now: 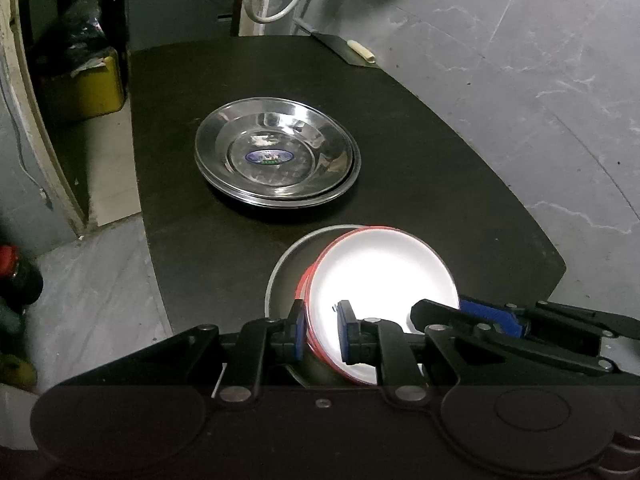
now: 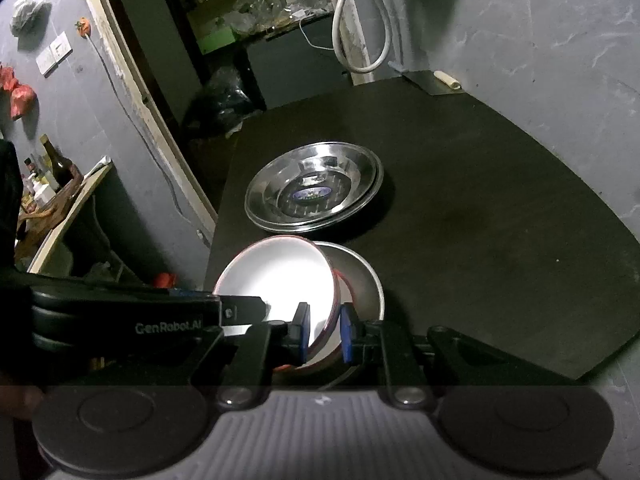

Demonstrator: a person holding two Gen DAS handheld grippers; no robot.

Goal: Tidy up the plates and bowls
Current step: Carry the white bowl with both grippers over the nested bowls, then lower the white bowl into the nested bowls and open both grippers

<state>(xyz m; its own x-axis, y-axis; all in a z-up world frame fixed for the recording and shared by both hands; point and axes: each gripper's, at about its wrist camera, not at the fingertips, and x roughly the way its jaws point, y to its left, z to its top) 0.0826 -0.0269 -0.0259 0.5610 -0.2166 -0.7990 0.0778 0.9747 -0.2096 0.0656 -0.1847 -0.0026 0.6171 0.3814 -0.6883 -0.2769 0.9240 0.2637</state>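
Observation:
A white bowl with a red rim (image 1: 380,280) (image 2: 280,280) lies tilted inside a larger steel bowl (image 1: 280,276) (image 2: 360,276) at the near edge of the dark table (image 1: 440,180). It looks like two nested red-rimmed bowls. My left gripper (image 1: 322,332) straddles the near-left rim, one pad outside and one inside. A gap shows beside the inner pad, so it is open. My right gripper (image 2: 324,332) is shut on the rim at the other side, and shows in the left wrist view as a blue pad (image 1: 492,316). A stack of steel plates (image 1: 276,156) (image 2: 316,192) rests mid-table.
A cleaver with a pale handle (image 1: 362,52) (image 2: 448,79) lies at the table's far corner. A yellow bin (image 1: 96,84) stands on the floor to the left. A shelf with bottles (image 2: 52,172) is at far left. A white hose (image 1: 276,0) hangs behind the table.

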